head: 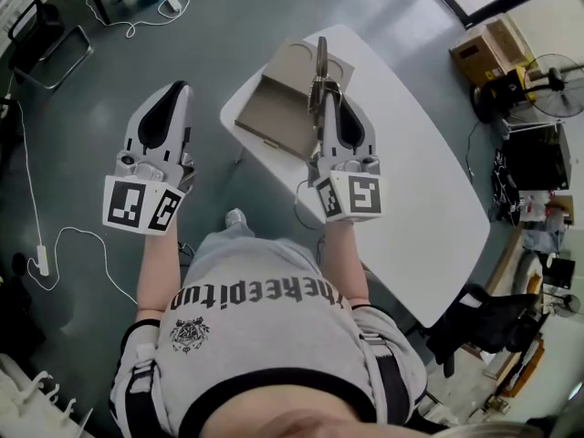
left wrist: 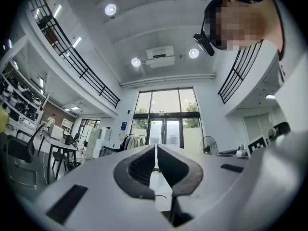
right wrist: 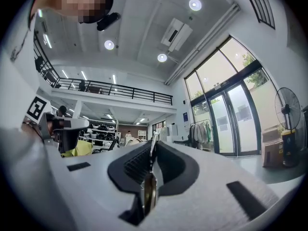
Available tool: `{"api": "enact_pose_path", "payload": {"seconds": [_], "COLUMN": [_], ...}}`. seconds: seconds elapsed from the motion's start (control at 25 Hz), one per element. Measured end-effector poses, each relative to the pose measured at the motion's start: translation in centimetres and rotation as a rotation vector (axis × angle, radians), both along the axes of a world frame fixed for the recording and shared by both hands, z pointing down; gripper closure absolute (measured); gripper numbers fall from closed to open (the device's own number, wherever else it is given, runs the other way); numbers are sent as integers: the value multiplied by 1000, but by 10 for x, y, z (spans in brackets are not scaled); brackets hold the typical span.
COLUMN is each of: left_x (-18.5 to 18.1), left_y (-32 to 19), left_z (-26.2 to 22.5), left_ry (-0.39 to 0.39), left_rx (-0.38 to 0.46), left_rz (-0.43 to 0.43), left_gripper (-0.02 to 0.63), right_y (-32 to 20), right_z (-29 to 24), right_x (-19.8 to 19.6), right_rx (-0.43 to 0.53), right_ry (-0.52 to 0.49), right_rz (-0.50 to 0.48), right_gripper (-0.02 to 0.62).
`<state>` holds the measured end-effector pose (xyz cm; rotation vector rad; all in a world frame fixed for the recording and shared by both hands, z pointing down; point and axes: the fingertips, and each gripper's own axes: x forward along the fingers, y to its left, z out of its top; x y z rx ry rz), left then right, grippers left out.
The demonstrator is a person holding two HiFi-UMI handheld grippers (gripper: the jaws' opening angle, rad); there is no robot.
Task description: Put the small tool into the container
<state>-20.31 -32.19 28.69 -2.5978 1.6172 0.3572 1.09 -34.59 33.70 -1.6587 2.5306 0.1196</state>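
The small tool is a thin metal piece that sticks out forward from my right gripper, which is shut on it. In the right gripper view the tool shows edge-on between the dark pads, and the gripper points up at the ceiling. In the head view the tool hangs over the open brown cardboard box on the white table. My left gripper is held over the floor left of the table. Its jaws stand together with nothing between them, as the left gripper view shows.
The table's near-left edge runs beside the person's legs. White cables lie on the grey floor at left. A black chair stands at the table's lower right. A fan and another cardboard box sit at the far right.
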Motion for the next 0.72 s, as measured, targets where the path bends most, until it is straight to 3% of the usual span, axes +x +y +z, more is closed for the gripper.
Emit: {"api": "enact_pose_path", "payload": {"seconds": [0.72], "left_x": [-33], "left_y": [-54], "left_z": [37], "left_ry": [35], "left_rx": [-77], "left_rz": [24], "left_gripper": [592], "right_y": [-53], "right_z": [132], "right_x": [-30], "right_rx": [-274], "right_ry": [240], "right_rz": [11], "right_gripper": [571]}}
